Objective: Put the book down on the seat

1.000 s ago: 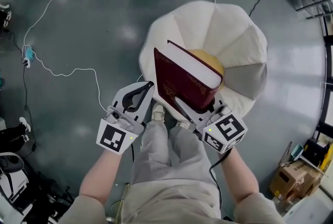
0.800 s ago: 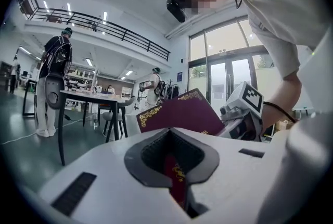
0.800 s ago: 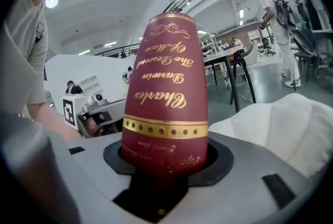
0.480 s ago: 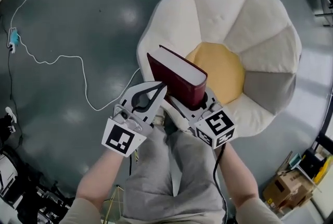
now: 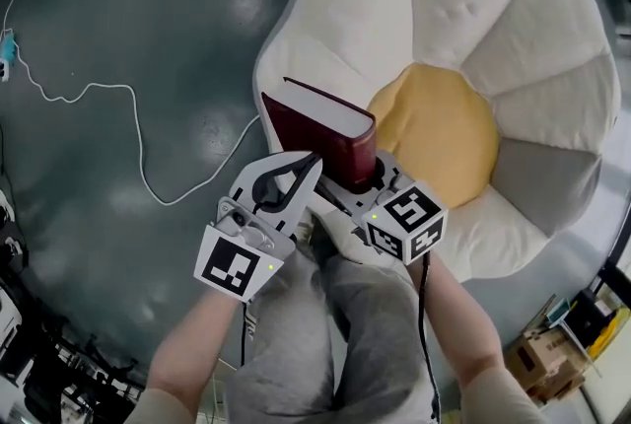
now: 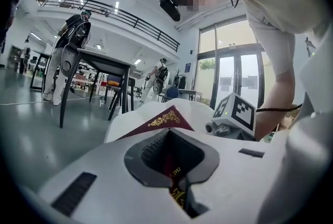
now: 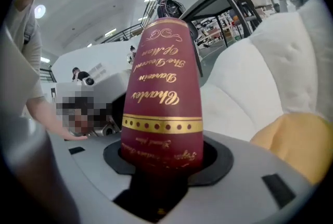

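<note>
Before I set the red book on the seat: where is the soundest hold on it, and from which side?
Across the spine, from the person's side, as the right gripper has it. The book is held on edge with its spine toward that gripper, so its flat covers face the jaws.

A shiny grey floor carries a flower-shaped seat. The seat has cream petals and one grey petal round a yellow centre. A white cable snakes across the floor left of the seat and runs up to its edge. A cardboard box sits at the lower right.
</note>
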A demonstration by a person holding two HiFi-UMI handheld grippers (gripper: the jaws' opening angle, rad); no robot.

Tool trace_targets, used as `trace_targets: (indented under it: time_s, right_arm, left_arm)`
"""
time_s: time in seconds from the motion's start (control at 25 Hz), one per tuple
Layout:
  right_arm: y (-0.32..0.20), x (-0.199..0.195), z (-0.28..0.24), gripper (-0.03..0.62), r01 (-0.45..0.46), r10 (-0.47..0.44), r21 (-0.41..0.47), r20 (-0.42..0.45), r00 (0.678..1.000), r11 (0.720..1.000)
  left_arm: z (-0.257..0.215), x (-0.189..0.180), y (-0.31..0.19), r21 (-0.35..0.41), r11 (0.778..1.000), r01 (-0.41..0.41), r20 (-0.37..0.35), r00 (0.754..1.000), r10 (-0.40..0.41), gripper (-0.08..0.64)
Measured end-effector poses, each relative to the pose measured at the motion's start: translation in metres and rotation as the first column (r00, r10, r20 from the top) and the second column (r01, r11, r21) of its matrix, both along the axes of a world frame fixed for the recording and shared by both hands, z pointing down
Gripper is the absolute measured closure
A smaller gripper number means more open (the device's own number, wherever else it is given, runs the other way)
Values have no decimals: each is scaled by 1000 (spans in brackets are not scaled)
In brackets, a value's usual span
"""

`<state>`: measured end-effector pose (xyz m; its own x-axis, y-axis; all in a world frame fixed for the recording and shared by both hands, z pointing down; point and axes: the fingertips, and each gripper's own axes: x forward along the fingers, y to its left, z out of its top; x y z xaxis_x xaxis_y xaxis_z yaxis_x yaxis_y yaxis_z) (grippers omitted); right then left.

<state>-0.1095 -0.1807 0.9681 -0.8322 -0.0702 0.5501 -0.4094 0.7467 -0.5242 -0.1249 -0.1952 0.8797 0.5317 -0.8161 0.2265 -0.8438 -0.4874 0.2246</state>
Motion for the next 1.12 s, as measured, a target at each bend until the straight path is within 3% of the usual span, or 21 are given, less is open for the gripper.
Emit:
trace_targets:
  time_s: [0.2, 0.28, 0.6, 0.76, 1.12]
  right_arm:
    - [-2, 1, 27, 368, -44, 47, -95, 36, 998, 995]
    - [-12, 9, 36, 358, -97, 98, -66, 10, 995, 993]
    - [-43, 59, 67, 177, -247, 259, 91, -172, 950, 965]
    - [-48, 77, 67, 118, -232, 284, 213, -260, 923, 949]
    - [-46, 97, 13, 112, -322, 376, 238, -236, 896, 916]
  left_arm:
    - [16, 4, 1, -13, 1000, 16, -23, 1000, -16, 555]
    - [20, 8, 2, -15, 1000, 9, -26, 1000, -9, 555]
    - [33, 13, 1, -40, 999, -24, -17, 1000, 23, 555]
    - [34, 10, -3, -48, 999, -11, -22, 1000, 10, 555]
    - [5, 19, -6, -65, 997, -33, -21, 999, 32, 555]
